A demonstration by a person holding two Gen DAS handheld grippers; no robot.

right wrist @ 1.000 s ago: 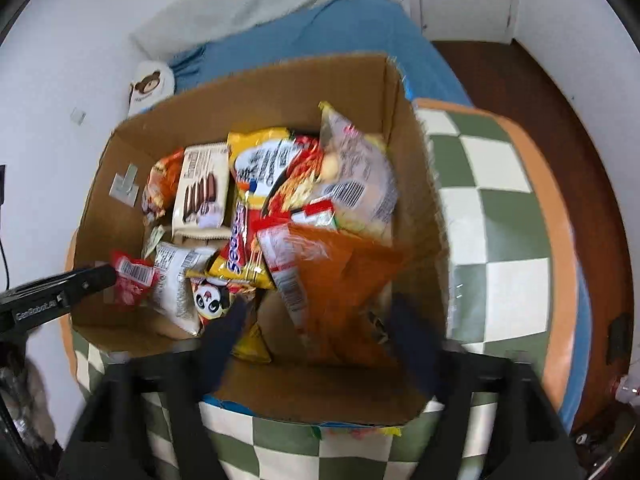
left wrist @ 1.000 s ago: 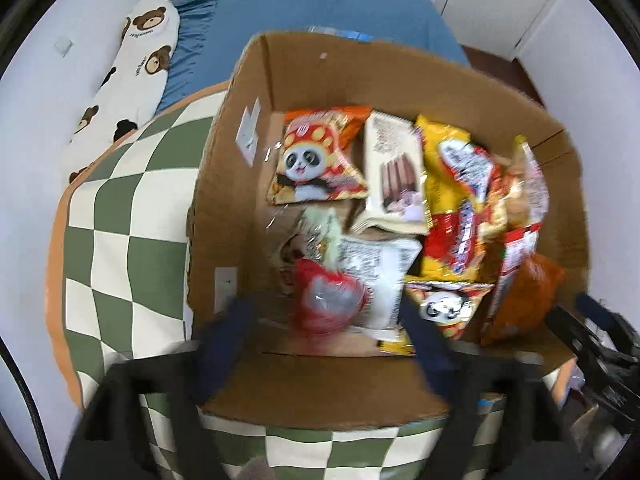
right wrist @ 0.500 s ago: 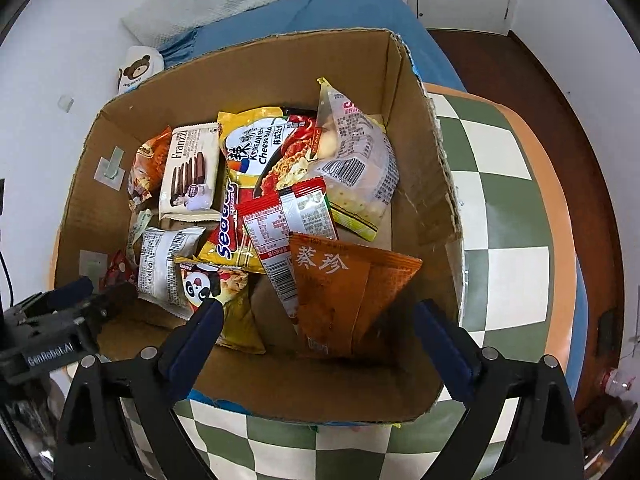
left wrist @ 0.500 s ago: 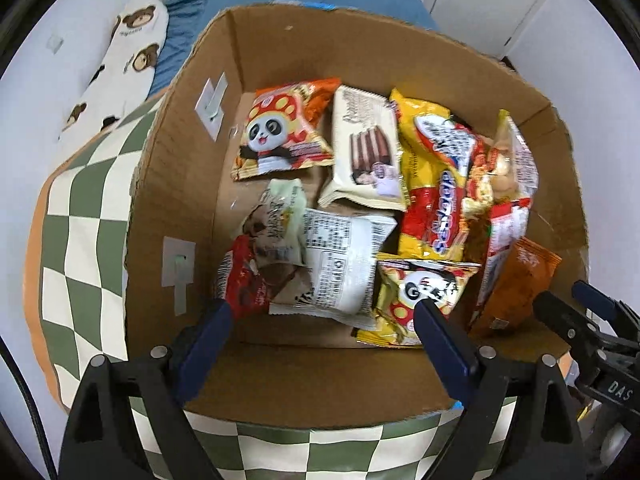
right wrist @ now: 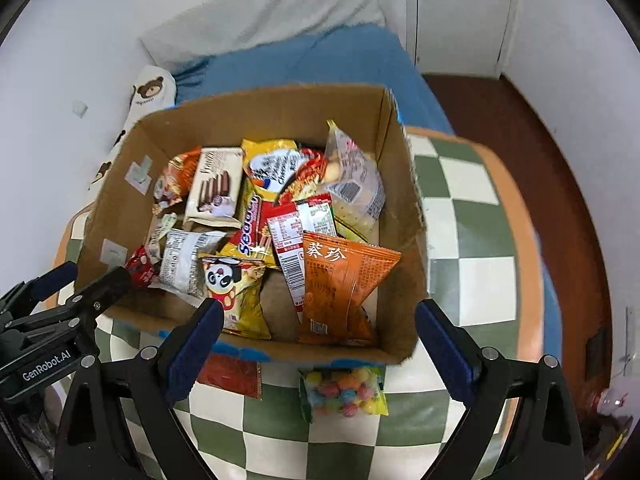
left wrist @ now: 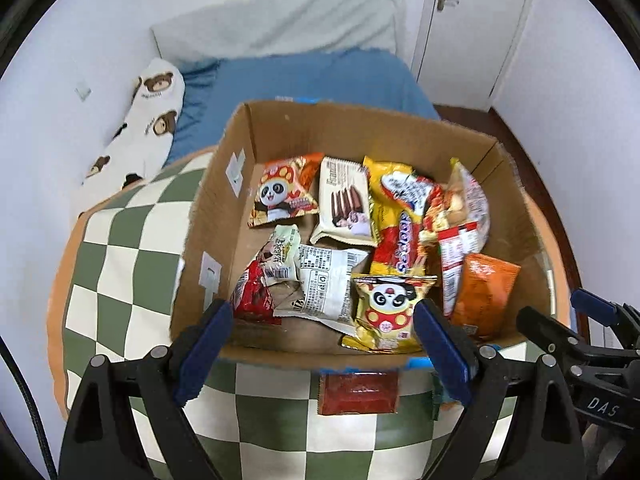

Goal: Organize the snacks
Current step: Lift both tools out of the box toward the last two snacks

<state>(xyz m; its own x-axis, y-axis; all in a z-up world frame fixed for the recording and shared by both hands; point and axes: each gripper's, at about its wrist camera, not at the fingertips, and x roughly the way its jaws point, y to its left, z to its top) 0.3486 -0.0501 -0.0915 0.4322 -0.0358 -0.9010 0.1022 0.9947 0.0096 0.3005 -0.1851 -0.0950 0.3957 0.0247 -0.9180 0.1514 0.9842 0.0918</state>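
An open cardboard box [left wrist: 340, 128] [right wrist: 260, 120] stands on the green-checked table [left wrist: 120, 240] and holds several snack packets. A small red packet [left wrist: 254, 298] lies in its near left corner, beside a yellow panda packet [left wrist: 388, 308] and an orange packet [right wrist: 344, 280]. On the cloth in front of the box lie a flat red packet [left wrist: 358, 394] [right wrist: 232, 378] and a bag of coloured candy balls [right wrist: 346, 394]. My left gripper [left wrist: 324, 328] hovers open above the box's near wall, holding nothing. My right gripper [right wrist: 320, 324] hangs open and unloaded over the near right part.
A bed with a blue sheet [left wrist: 312, 76], a grey pillow and a bear-print cushion [left wrist: 148, 120] lies behind the table. White walls stand to the left, a white door [left wrist: 472, 20] at the back right, and dark wooden floor [right wrist: 560, 160] on the right.
Both grippers have drawn back and up from the box, so the packets on the cloth in front now show. The small red packet, blurred between the left fingers before, has settled in the box.
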